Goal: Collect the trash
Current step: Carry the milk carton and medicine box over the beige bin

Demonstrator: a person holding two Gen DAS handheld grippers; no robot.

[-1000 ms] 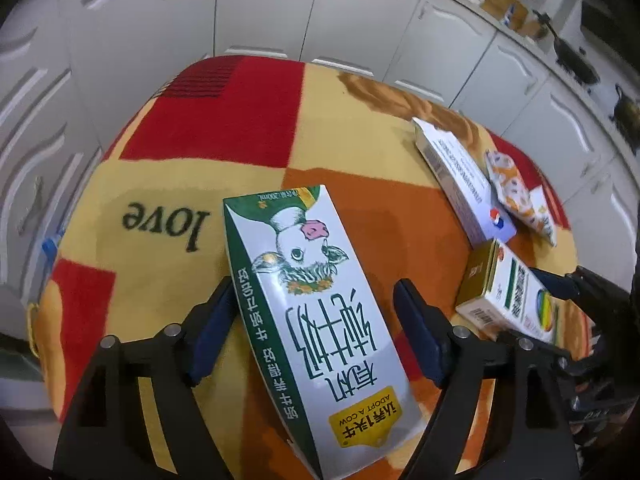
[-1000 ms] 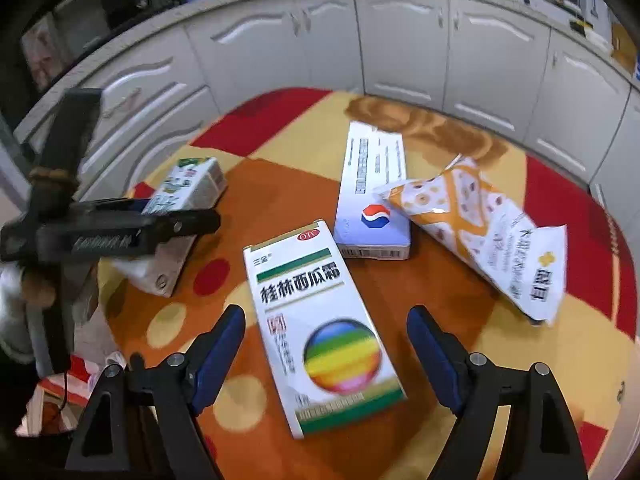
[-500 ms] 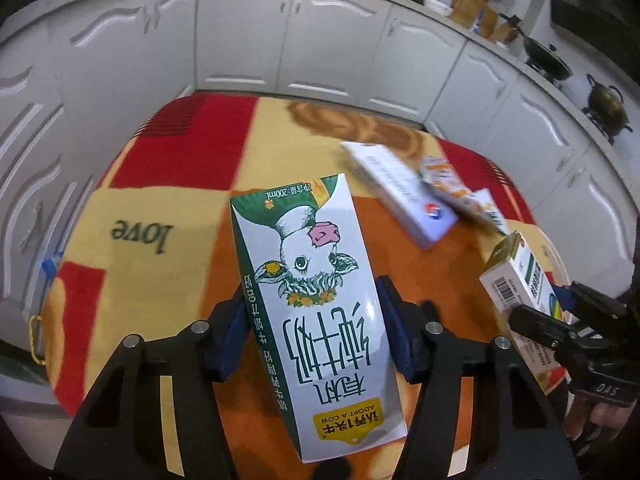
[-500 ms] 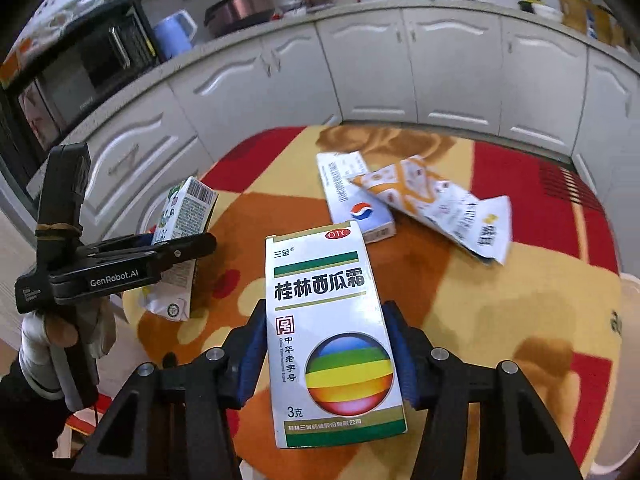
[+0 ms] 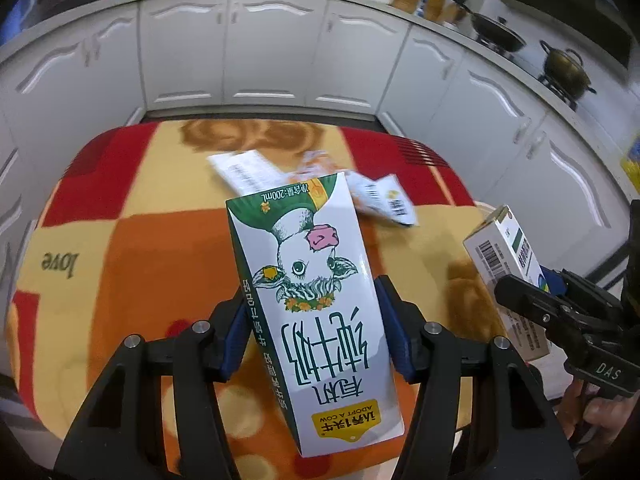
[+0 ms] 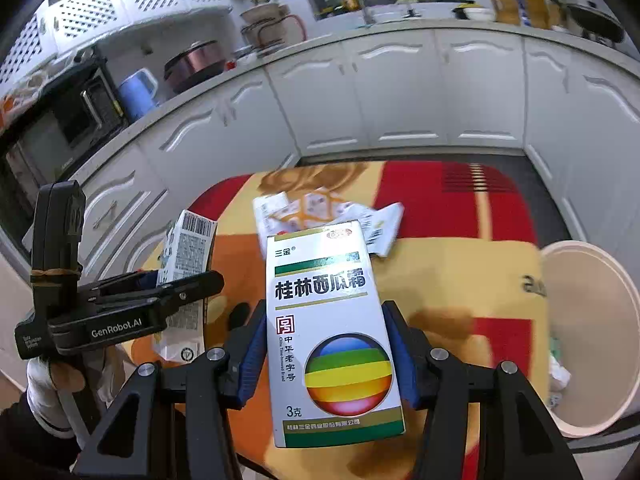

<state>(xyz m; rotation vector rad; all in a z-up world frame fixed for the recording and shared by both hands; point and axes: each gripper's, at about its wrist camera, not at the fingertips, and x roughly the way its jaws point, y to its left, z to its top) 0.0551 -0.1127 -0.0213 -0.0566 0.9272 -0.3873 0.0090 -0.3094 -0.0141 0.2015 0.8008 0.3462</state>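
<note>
My left gripper [image 5: 316, 340] is shut on a white and green milk carton [image 5: 312, 300] with a cow's face, held up off the patchwork mat [image 5: 132, 256]. My right gripper [image 6: 326, 356] is shut on a white medicine box [image 6: 328, 328] with a rainbow ball, also lifted clear. In the left wrist view the right gripper [image 5: 552, 312] and its medicine box [image 5: 504, 260] show at the right edge. In the right wrist view the left gripper [image 6: 120, 304] and the milk carton [image 6: 186, 272] show at the left. A long white box [image 5: 248, 174] and a crumpled snack bag [image 5: 384, 198] lie on the mat behind.
A round cream bin [image 6: 588, 332] with some waste inside stands at the mat's right edge in the right wrist view. White kitchen cabinets [image 5: 276, 52] curve around behind the mat [image 6: 440, 272]. A pot [image 5: 564, 68] and a pan sit on the counter.
Both grippers closed on their boxes, which lay on the mat a second ago. Both have since risen with the boxes, and the views now take in more of the cabinets.
</note>
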